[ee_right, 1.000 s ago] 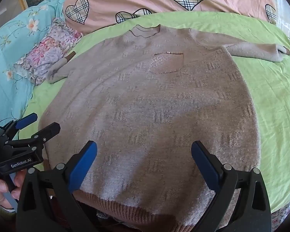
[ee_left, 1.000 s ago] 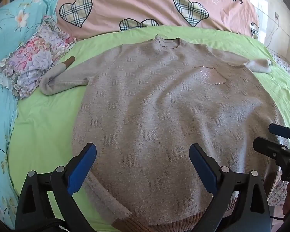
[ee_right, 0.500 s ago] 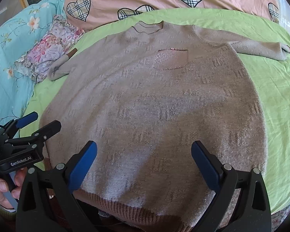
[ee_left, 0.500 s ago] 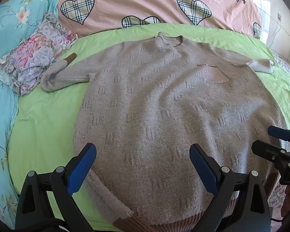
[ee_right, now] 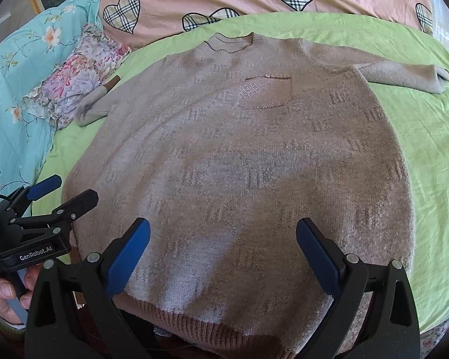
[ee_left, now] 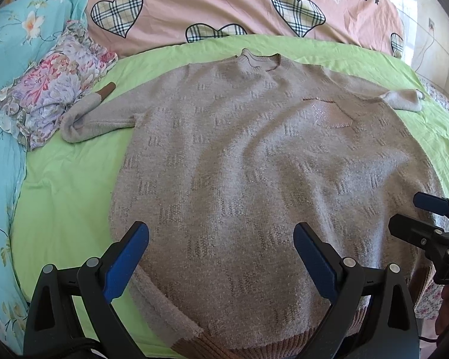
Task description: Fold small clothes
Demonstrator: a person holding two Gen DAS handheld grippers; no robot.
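Sweater [ee_left: 254,179] lies flat, front up, on your green sheet [ee_left: 63,203], collar at 12 o'clock. Your left gripper [ee_left: 221,257] and right gripper [ee_right: 223,254] hover above its hem, both spread wide, pinching nothing.

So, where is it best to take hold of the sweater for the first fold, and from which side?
Probably the sweater at its ribbed hem, from the near edge. It lies flat, front up, hem nearest both open grippers, left and right.
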